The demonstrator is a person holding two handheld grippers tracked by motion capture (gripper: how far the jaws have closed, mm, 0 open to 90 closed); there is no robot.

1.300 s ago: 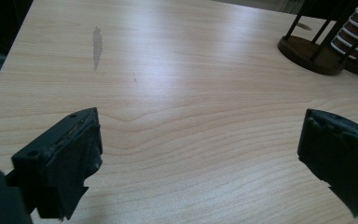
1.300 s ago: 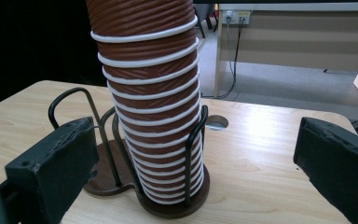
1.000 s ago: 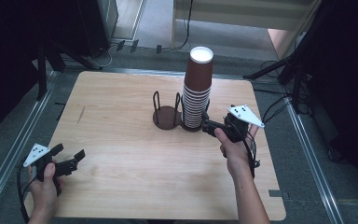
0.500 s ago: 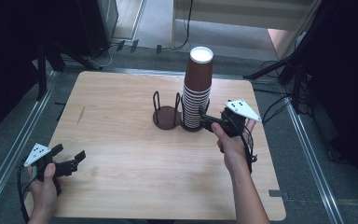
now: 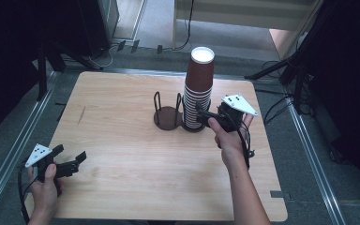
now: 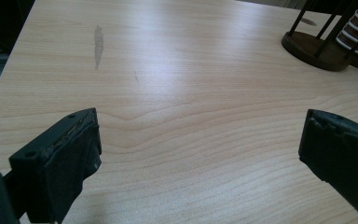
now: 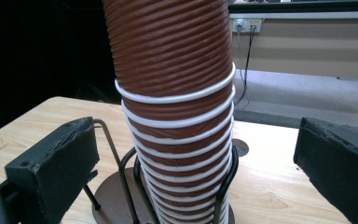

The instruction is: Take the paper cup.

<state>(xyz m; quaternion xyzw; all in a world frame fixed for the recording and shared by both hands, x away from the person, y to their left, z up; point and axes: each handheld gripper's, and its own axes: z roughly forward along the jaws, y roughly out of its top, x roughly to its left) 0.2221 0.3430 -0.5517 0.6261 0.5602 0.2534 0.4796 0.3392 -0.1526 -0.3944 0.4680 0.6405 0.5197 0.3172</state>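
A tall stack of brown ribbed paper cups, upside down with white rims, stands in the right ring of a dark wire cup holder at the table's middle back. My right gripper is level at the stack's lower part. In the right gripper view the cups rise between its open jaws, and the pads are clear of them. My left gripper hovers at the front left corner. Its jaws have just been opening and stand wide, with only bare wood between them.
The light wooden table has a dark smudge on its left part. The holder's left ring holds no cups. Dark stands and cables surround the table, and metal rails run along both sides.
My right gripper has edged slightly left and away from me, closer around the cup stack. My left hand has stayed where it was.
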